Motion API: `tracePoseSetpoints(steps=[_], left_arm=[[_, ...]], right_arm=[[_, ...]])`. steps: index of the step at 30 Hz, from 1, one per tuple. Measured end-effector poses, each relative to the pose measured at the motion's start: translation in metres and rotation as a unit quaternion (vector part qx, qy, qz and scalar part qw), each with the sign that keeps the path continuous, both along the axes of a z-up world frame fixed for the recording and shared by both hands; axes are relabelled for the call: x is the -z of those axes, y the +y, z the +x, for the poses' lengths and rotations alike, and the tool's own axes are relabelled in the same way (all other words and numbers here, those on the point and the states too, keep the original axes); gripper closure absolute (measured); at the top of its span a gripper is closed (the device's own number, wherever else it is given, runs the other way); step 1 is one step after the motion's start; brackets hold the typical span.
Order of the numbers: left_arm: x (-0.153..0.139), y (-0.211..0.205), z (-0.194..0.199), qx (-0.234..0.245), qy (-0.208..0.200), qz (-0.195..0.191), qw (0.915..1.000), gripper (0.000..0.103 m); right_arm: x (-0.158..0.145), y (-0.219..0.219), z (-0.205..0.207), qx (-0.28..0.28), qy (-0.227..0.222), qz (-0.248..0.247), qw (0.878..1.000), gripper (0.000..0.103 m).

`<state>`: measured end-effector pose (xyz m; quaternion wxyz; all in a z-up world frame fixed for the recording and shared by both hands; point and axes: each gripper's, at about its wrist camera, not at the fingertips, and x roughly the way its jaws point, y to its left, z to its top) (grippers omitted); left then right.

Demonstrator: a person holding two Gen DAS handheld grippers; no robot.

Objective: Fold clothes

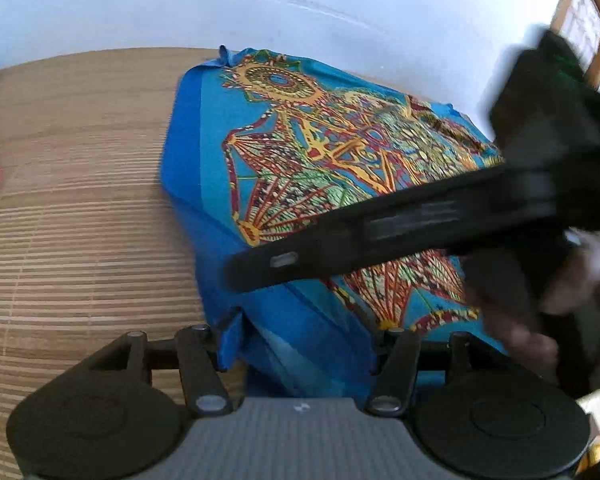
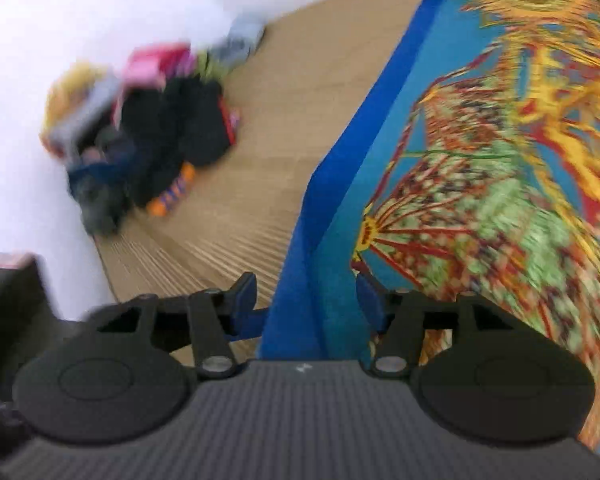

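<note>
From my left gripper (image 1: 300, 344) I see the blue shirt (image 1: 300, 152) lying flat on the woven mat (image 1: 80, 200) — its jaws are wide, with the near edge between them.

My right gripper (image 2: 306, 300) is open too, over the shirt's soft, light side fold — a good place to pinch.

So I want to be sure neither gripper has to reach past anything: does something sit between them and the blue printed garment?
Nothing visible does. The left gripper and right gripper each have the blue printed garment edge between open fingers. The clothes pile lies apart by the wall on the woven mat.
</note>
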<state>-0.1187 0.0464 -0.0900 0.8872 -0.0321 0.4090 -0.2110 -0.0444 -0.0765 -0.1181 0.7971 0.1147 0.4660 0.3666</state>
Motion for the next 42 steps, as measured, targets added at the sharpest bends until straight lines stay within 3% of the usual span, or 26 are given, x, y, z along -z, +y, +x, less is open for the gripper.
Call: tracePoseSetpoints(steps=[1, 3, 4, 9, 12, 14, 17, 18, 20, 23, 24, 26, 28, 31, 32, 36, 39, 42], left_arm=[[0.0, -0.001, -0.002, 0.001, -0.001, 0.004, 1.0, 0.045], [0.0, -0.002, -0.005, 0.003, 0.0, 0.007, 1.0, 0.045], [0.0, -0.003, -0.005, 0.003, 0.001, 0.007, 1.0, 0.045], [-0.002, 0.0, -0.005, -0.002, 0.009, -0.006, 0.9999, 0.043], [-0.005, 0.005, -0.002, -0.004, 0.018, -0.044, 0.9989, 0.04], [-0.005, 0.003, 0.001, -0.006, 0.027, -0.032, 0.9991, 0.041], [-0.003, 0.004, -0.001, -0.003, 0.032, -0.019, 0.9993, 0.041], [-0.003, 0.005, -0.002, -0.004, 0.036, -0.019, 0.9992, 0.041], [-0.003, 0.009, -0.004, -0.005, 0.04, -0.02, 0.999, 0.041], [-0.004, 0.013, -0.004, -0.008, 0.042, -0.007, 0.9991, 0.041], [-0.005, 0.014, -0.003, -0.009, 0.042, -0.004, 0.9991, 0.041], [-0.009, 0.017, -0.002, -0.01, 0.039, -0.001, 0.9992, 0.041], [-0.015, 0.018, 0.003, -0.007, 0.03, -0.002, 0.9995, 0.041], [-0.024, 0.018, 0.013, 0.0, 0.009, 0.002, 1.0, 0.041], [-0.026, 0.016, 0.018, 0.002, 0.004, 0.003, 1.0, 0.041], [-0.032, 0.005, 0.048, 0.004, 0.0, 0.004, 1.0, 0.041], [-0.03, -0.01, 0.074, -0.004, -0.002, 0.017, 0.9998, 0.041], [-0.025, -0.019, 0.099, -0.023, 0.02, 0.017, 0.9994, 0.041]], right_arm=[[0.0, 0.003, -0.001, -0.01, -0.01, -0.006, 1.0, 0.048], [0.0, 0.01, -0.002, -0.031, -0.031, -0.019, 0.999, 0.091], [-0.002, 0.011, -0.004, -0.033, -0.041, -0.021, 0.998, 0.099], [-0.038, -0.041, -0.016, 0.077, -0.08, 0.037, 0.993, 0.099], [-0.063, -0.1, -0.027, 0.161, -0.105, 0.054, 0.98, 0.099], [-0.075, -0.145, -0.038, 0.225, -0.131, 0.039, 0.965, 0.099], [-0.077, -0.217, -0.051, 0.346, -0.137, 0.003, 0.928, 0.099], [-0.075, -0.239, -0.057, 0.394, -0.136, -0.021, 0.909, 0.099], [-0.066, -0.279, -0.067, 0.487, -0.13, -0.089, 0.859, 0.099], [-0.046, -0.32, -0.081, 0.581, -0.077, -0.138, 0.798, 0.095], [-0.039, -0.329, -0.085, 0.602, -0.05, -0.147, 0.783, 0.095], [-0.028, -0.332, -0.091, 0.619, -0.005, -0.157, 0.77, 0.091], [-0.024, -0.322, -0.098, 0.615, 0.004, -0.171, 0.77, 0.087], [-0.035, -0.29, -0.097, 0.592, -0.033, -0.227, 0.773, 0.075], [-0.041, -0.278, -0.09, 0.576, -0.05, -0.241, 0.78, 0.07], [-0.067, -0.235, -0.041, 0.474, -0.115, -0.243, 0.839, 0.053], [-0.086, -0.203, -0.004, 0.392, -0.163, -0.241, 0.873, 0.039], [-0.089, -0.174, 0.063, 0.314, -0.157, -0.173, 0.92, 0.039]])
